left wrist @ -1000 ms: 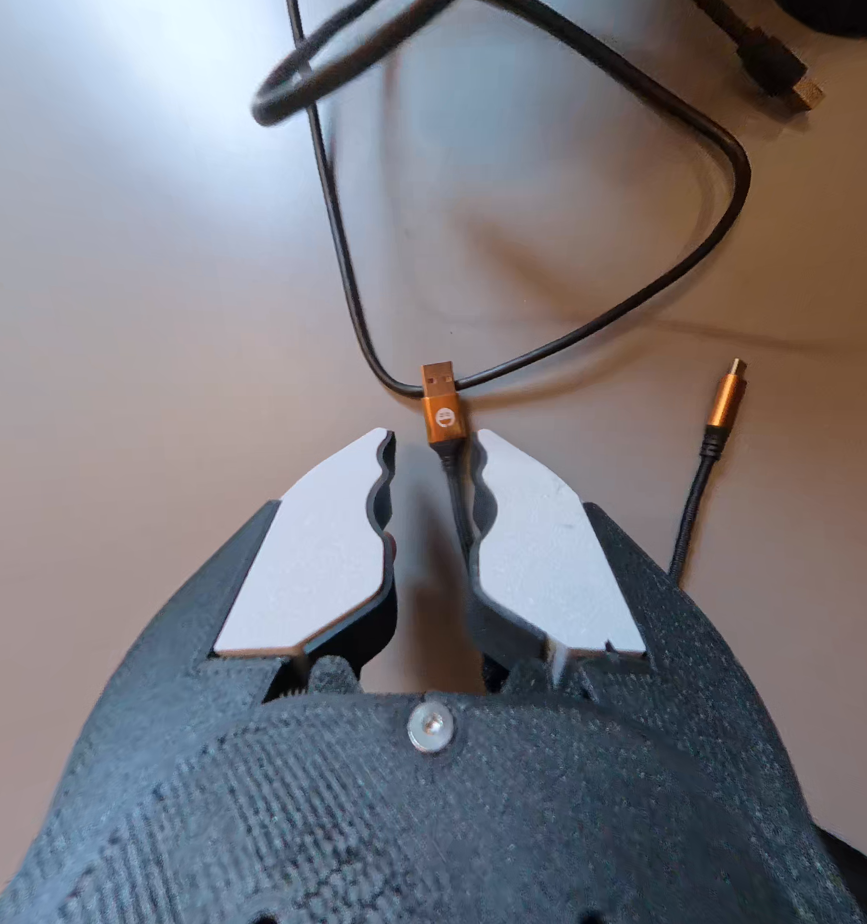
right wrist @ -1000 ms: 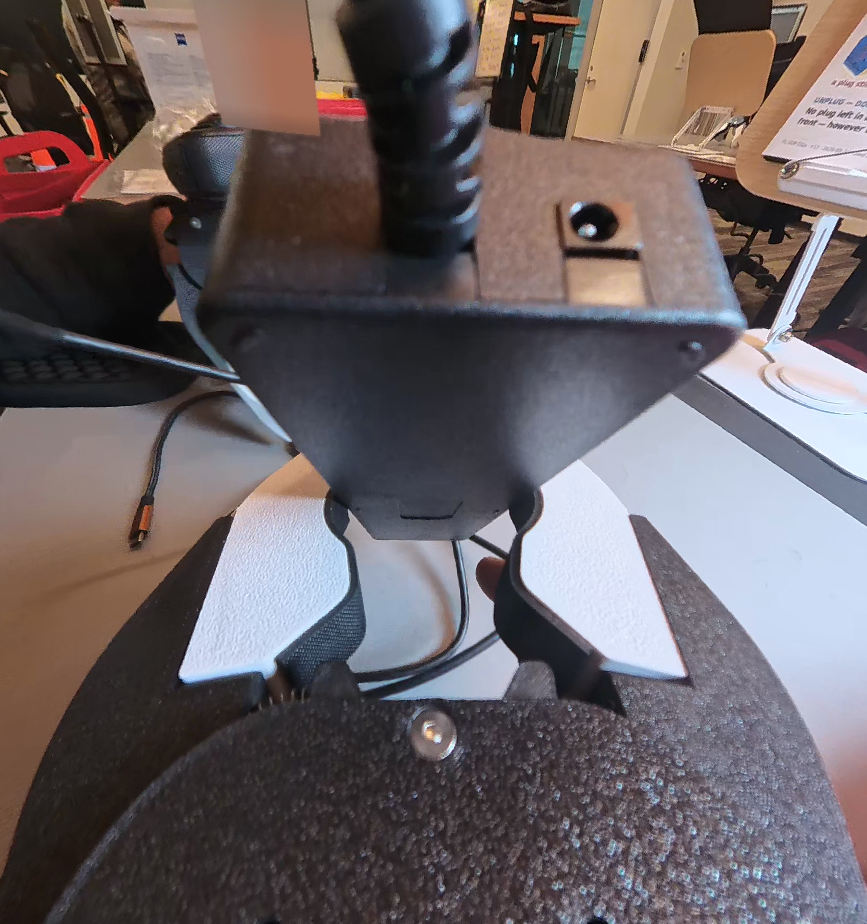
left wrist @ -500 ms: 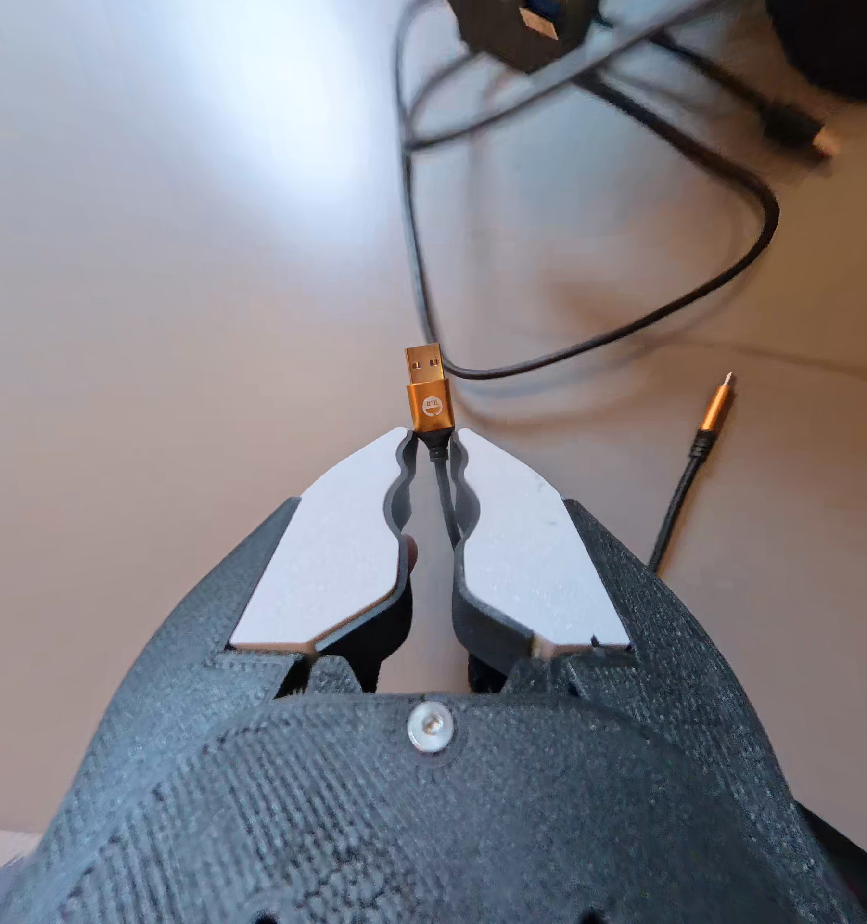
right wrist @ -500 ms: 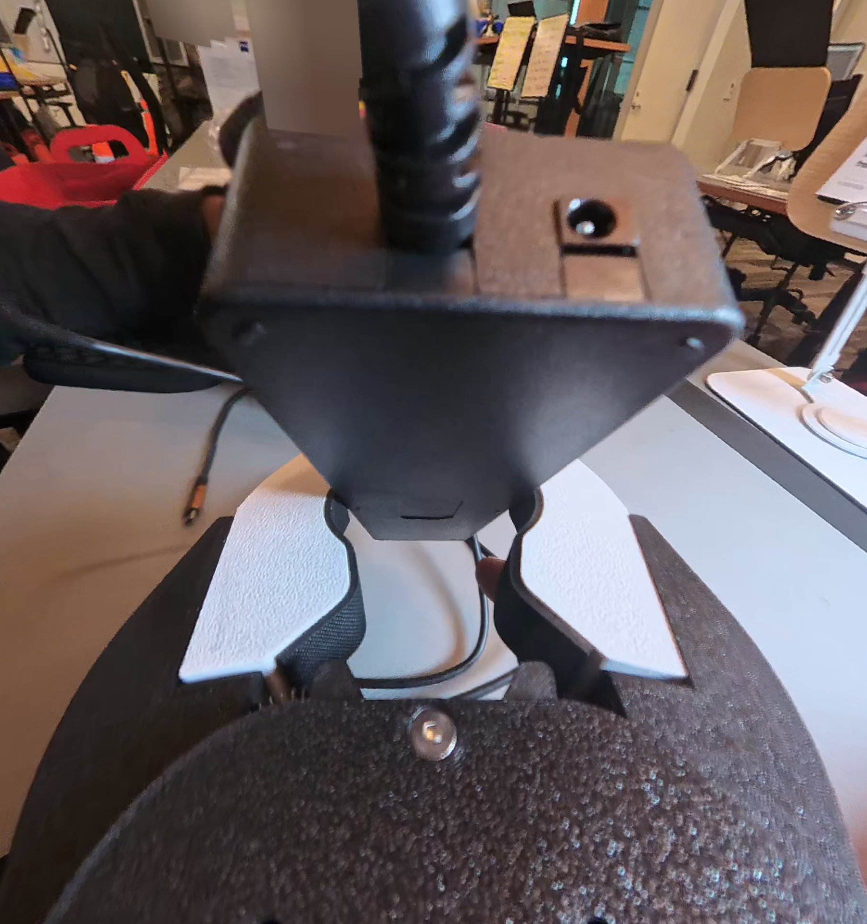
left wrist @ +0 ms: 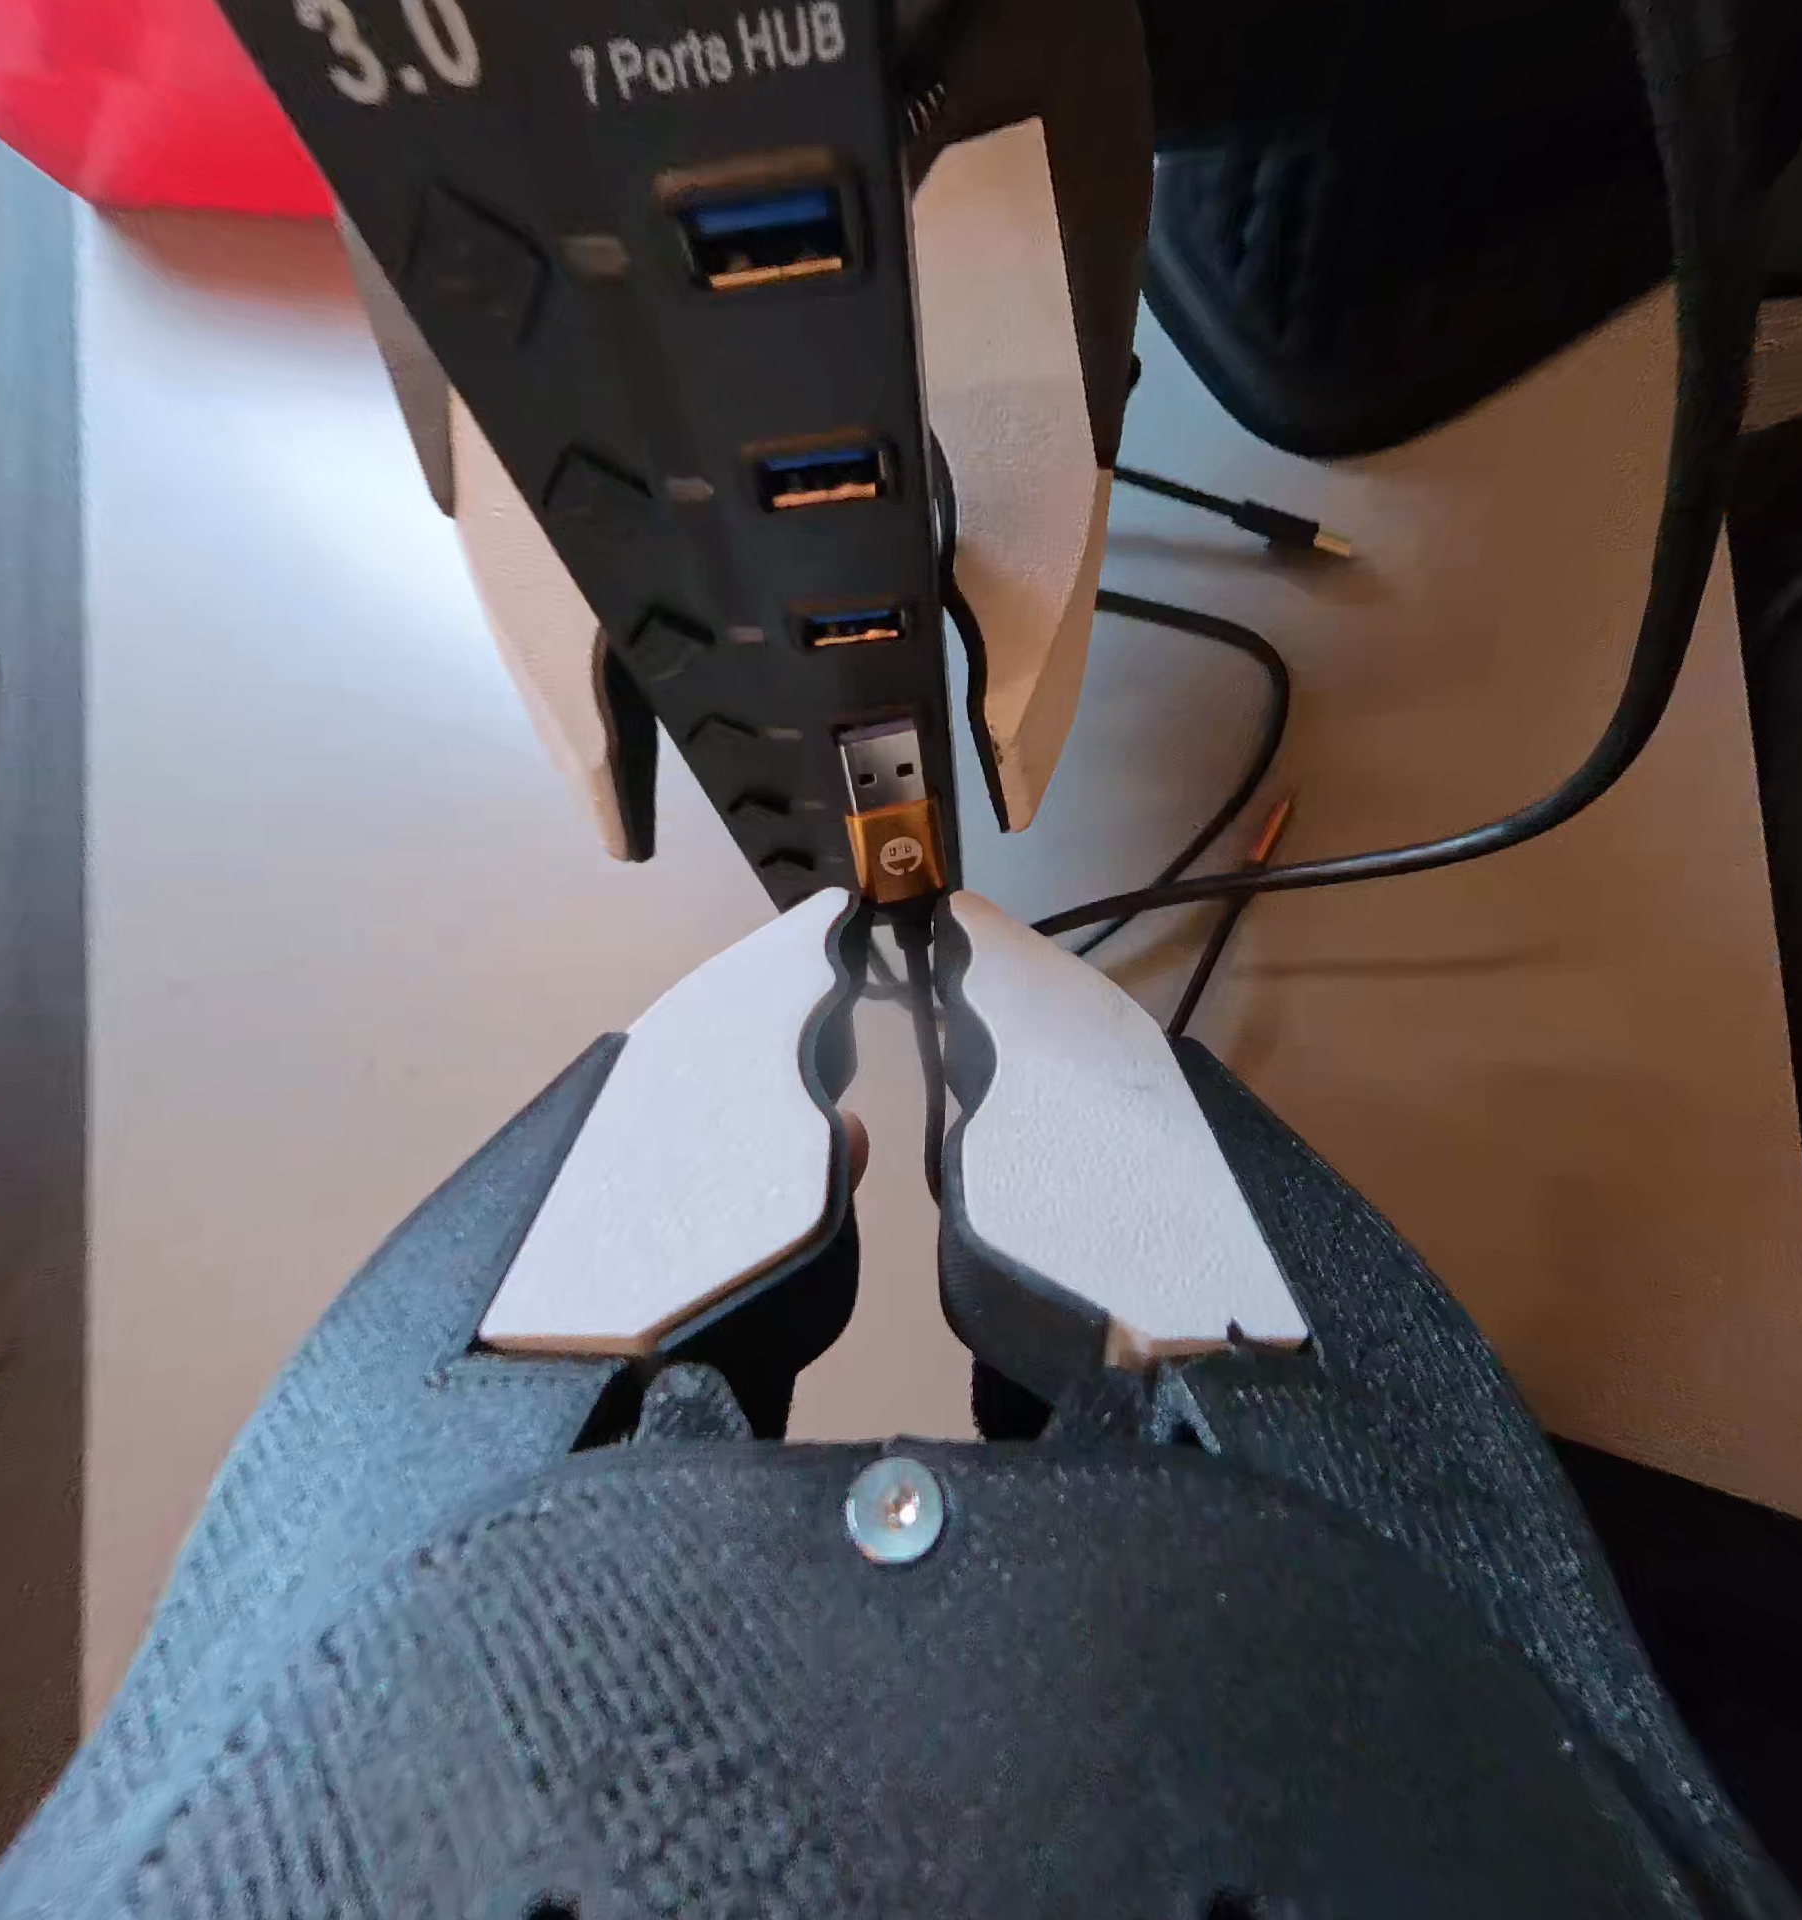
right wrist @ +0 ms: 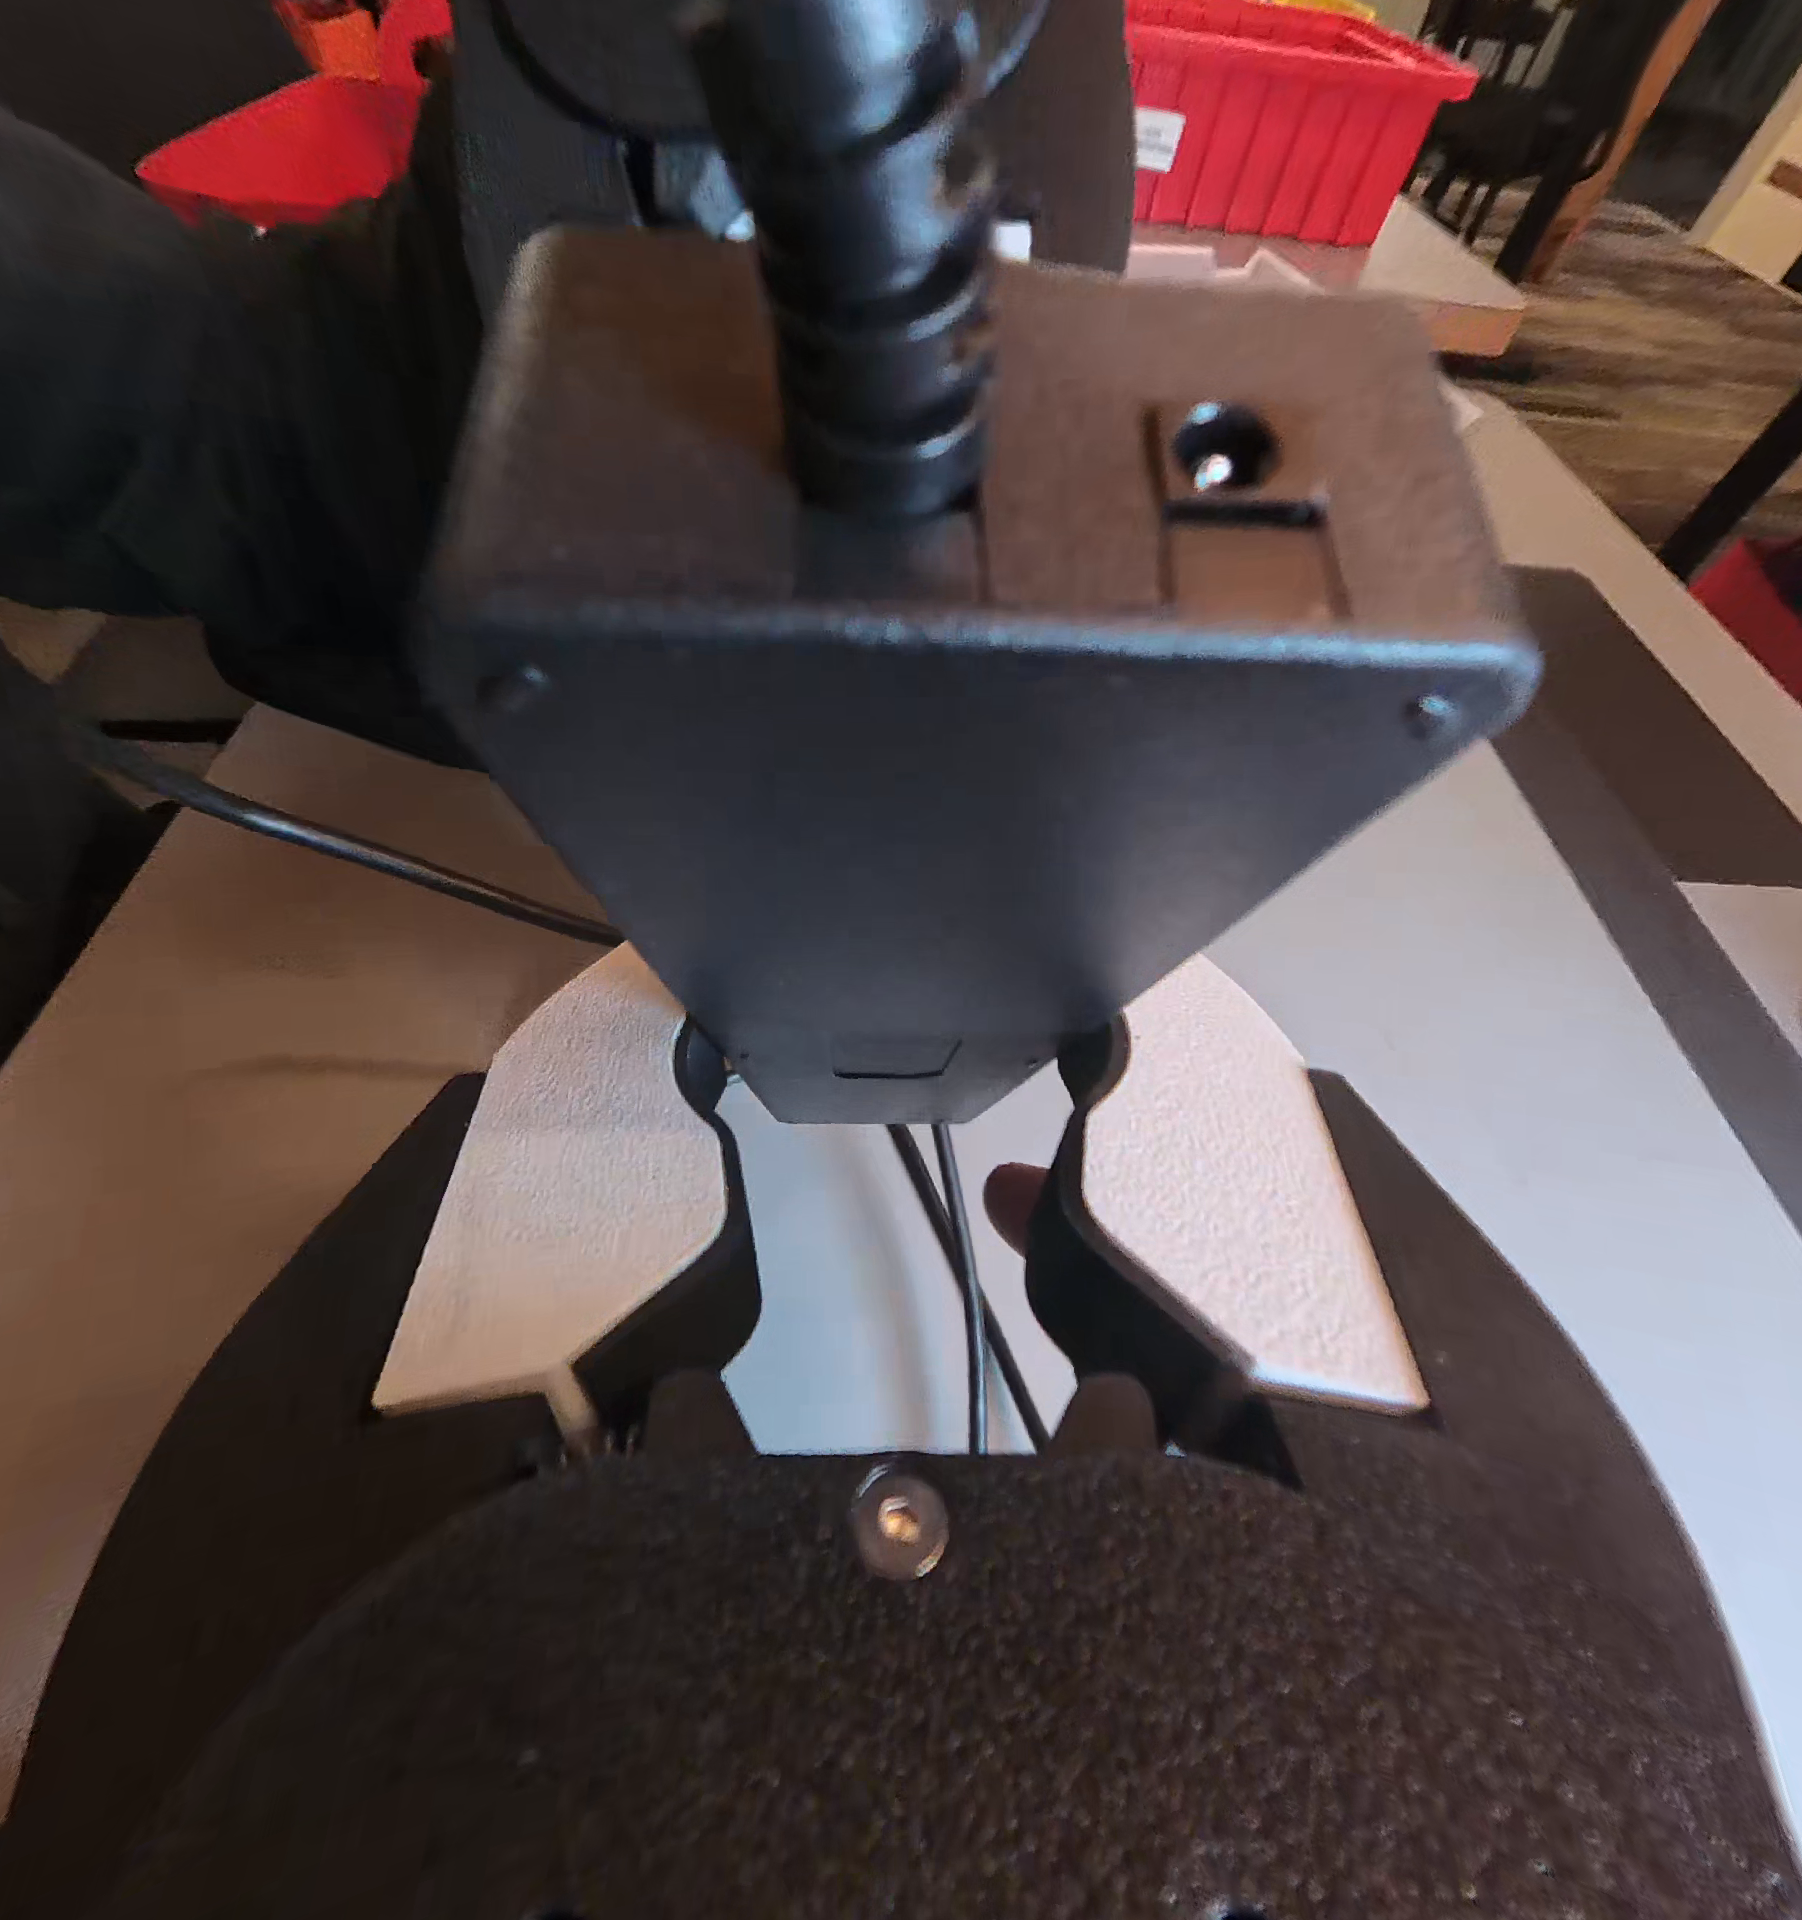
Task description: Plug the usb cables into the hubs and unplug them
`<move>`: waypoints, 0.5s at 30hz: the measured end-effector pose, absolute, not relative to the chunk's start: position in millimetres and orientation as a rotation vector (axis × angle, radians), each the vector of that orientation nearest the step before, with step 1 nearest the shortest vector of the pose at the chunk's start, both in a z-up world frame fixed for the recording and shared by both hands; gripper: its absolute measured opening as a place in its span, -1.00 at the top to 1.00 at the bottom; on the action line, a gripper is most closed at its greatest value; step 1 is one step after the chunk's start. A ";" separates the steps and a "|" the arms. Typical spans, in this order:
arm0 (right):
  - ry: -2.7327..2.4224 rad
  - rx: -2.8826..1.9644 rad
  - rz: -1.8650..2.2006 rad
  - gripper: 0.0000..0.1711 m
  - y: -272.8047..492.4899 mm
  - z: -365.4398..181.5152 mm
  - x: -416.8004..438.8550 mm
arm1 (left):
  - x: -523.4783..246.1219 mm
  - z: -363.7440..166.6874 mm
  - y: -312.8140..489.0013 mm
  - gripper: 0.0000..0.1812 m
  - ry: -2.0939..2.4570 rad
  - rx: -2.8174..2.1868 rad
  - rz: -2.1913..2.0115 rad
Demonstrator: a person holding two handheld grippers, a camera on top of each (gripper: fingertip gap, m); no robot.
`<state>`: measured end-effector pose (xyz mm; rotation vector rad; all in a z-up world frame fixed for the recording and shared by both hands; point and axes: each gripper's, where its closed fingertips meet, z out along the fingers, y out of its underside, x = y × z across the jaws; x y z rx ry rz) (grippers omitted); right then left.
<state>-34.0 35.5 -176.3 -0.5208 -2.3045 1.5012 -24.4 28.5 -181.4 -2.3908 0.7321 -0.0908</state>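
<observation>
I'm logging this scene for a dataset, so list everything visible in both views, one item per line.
USB hub: one, black, held up off the table by the right gripper.
USB-A plug: one, orange and silver, at a hub port, not clearly seated.
Loose cable ends: two, gold-tipped, lying on the table.
Black cables: several, looped on the table.
Table: one, pale.
Red bins: two, background.
Sleeve: one, black, left side.
Left gripper: shut on the plug's cable.
Right gripper: shut on the hub.
</observation>
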 end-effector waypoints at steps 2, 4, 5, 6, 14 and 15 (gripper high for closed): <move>-2.351 -0.530 1.457 0.25 34.2 -190.5 -35.0 | -24.3 -193.5 24.1 0.87 0.741 -2.424 -0.135; -2.382 -0.537 1.426 0.25 33.0 -201.8 -34.0 | -23.5 -203.3 20.3 0.87 0.765 -2.466 -0.165; -2.391 -0.538 1.422 0.25 32.1 -205.6 -32.8 | -22.8 -208.2 18.9 0.87 0.778 -2.487 -0.180; -2.395 -0.539 1.420 0.25 31.7 -208.5 -31.4 | -23.1 -213.1 18.4 0.87 0.785 -2.508 -0.183; -2.361 -0.577 1.479 0.26 35.5 -211.4 -23.4 | -13.8 -233.0 19.3 0.87 0.798 -2.574 -0.235; -2.356 -0.579 1.490 0.26 35.6 -210.5 -22.6 | -12.8 -234.4 18.7 0.87 0.800 -2.580 -0.239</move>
